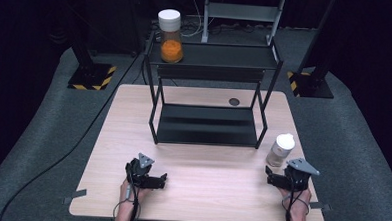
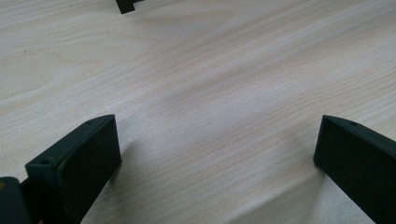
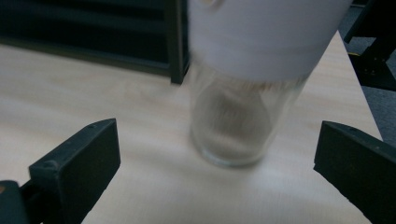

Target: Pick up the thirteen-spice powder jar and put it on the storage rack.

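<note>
A clear jar with a white lid and orange contents (image 1: 170,35) stands on the left of the black rack's top shelf (image 1: 221,55). A smaller white-lidded jar with brownish contents (image 1: 280,149) (image 3: 243,93) stands on the wooden table at the right, just past my right gripper (image 1: 270,176) (image 3: 217,163), which is open and low over the table. The jar is beyond the jaws, not between them. My left gripper (image 1: 162,180) (image 2: 217,158) is open over bare wood at the table's front left, pointing right.
The two-tier black rack (image 1: 207,125) stands mid-table toward the back; one of its feet (image 2: 125,5) shows in the left gripper view. A dark round grommet (image 1: 234,101) sits behind it. Stand bases with yellow-black tape (image 1: 91,77) rest on the grey floor.
</note>
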A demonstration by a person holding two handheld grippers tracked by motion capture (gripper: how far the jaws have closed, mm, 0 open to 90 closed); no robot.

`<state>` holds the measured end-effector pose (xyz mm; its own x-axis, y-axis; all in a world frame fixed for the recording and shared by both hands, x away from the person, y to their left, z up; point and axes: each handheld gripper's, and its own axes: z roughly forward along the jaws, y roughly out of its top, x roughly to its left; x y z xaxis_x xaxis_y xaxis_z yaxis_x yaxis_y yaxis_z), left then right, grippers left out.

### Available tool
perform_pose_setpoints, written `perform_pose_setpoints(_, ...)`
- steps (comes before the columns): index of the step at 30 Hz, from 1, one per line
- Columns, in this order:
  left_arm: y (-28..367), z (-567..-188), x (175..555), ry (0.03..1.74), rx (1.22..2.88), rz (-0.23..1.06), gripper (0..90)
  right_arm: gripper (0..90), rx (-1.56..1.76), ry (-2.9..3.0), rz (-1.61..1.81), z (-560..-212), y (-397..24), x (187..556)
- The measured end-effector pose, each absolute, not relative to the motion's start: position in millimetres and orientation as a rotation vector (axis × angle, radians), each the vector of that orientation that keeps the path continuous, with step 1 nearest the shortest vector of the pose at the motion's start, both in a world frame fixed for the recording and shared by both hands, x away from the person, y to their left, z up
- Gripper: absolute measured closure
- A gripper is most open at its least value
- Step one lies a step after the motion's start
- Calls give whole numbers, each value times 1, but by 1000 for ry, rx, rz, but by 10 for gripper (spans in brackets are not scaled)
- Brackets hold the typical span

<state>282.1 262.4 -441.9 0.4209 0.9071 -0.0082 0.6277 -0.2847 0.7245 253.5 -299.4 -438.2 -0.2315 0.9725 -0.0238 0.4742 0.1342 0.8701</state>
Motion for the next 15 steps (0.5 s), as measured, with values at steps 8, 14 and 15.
perform_pose_setpoints(8, 262, -442, 282, 1295, 2019, 546, 1, 0, 1386, 1777, 1070, -440, -308, 285)
perform_pose_setpoints(14, 262, -442, 282, 1295, 2021, 545, 1, 0, 1374, 1767, 1059, -441, -302, 295)
perform_pose_setpoints(15, 262, -441, 282, 1293, 2026, 545, 1, 18, 1373, 1760, 1054, -442, -300, 295)
